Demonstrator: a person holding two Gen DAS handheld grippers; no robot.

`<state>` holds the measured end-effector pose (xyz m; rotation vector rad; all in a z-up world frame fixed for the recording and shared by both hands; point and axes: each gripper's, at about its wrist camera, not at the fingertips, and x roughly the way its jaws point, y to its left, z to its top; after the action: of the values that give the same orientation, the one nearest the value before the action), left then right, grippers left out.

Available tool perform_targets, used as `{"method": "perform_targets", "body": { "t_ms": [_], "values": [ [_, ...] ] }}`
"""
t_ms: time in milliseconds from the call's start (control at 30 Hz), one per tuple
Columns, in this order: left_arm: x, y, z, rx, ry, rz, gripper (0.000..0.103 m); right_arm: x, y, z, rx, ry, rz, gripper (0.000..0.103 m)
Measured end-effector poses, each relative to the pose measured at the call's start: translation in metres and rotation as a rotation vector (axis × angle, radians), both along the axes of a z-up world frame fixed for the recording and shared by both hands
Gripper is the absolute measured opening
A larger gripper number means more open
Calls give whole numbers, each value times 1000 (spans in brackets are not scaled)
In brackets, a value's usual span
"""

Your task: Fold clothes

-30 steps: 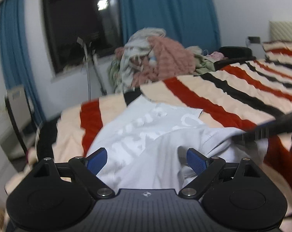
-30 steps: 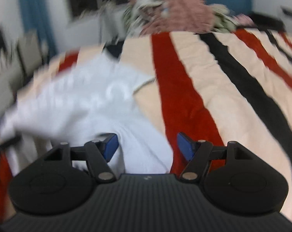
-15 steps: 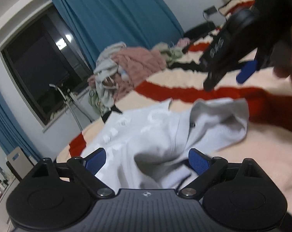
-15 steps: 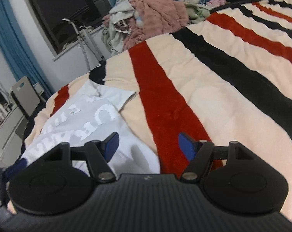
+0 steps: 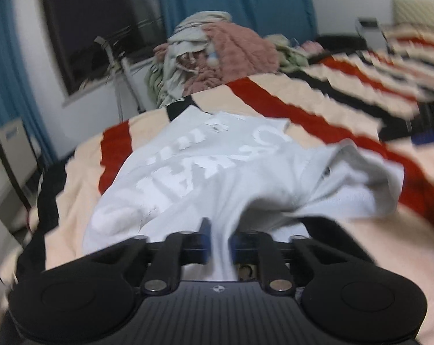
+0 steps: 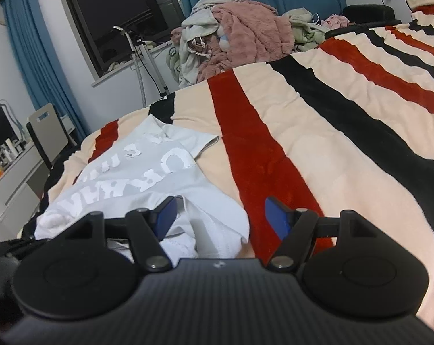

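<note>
Left gripper (image 5: 218,243): bottom centre of the left wrist view, jaws closing, blue pads pinching a bunched fold of the white T-shirt (image 5: 217,172) (the picture is motion-blurred).
Right gripper (image 6: 218,215): bottom centre of the right wrist view, jaws spread; the shirt's near corner lies by the left pad, not pressed from both sides.
White T-shirt: lower left of the right wrist view, rumpled on the striped blanket (image 6: 317,143), its white lettering facing up.
Striped blanket: cream, red and black bands running to the upper right of the frame.
Clothes pile (image 6: 239,28): upper centre, pink and pale garments heaped at the blanket's far edge.
Window (image 6: 116,14): upper left, dark, with blue curtains (image 6: 33,57) on either side.
</note>
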<state>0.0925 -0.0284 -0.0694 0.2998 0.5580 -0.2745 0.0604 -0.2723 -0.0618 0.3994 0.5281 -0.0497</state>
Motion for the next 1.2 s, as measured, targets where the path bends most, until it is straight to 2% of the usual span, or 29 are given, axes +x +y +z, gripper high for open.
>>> {"method": "perform_targets", "body": {
  "t_ms": [200,267,433,567,700,800,867,933,1033,1133,1200],
  "values": [
    [-6,38,34,-236,-33,74,7,-2,5,0,7,4,39,71],
    [-8,48,41,-285,-51,89,7,2,11,-4,-2,25,70,71],
    [-10,65,53,-358,-87,120,7,13,30,-12,-45,79,168,71],
    [-5,77,58,-418,-86,151,7,15,52,-16,-157,102,226,70],
    [-3,84,60,-456,-76,185,7,23,72,-29,-291,182,272,69],
    [-1,84,59,-444,-73,213,7,20,74,-26,-341,149,207,69],
    [2,84,57,-446,-63,224,7,14,62,-17,-328,79,62,69],
    [5,83,54,-454,-46,228,7,8,43,-8,-267,-8,-83,71],
    [9,78,48,-427,-14,220,8,6,23,-6,-161,-66,-164,71],
    [13,72,41,-394,17,219,8,13,12,-13,-74,-57,-178,71],
    [17,70,35,-383,53,224,9,15,10,-15,-54,-54,-173,71]
  ]
}}
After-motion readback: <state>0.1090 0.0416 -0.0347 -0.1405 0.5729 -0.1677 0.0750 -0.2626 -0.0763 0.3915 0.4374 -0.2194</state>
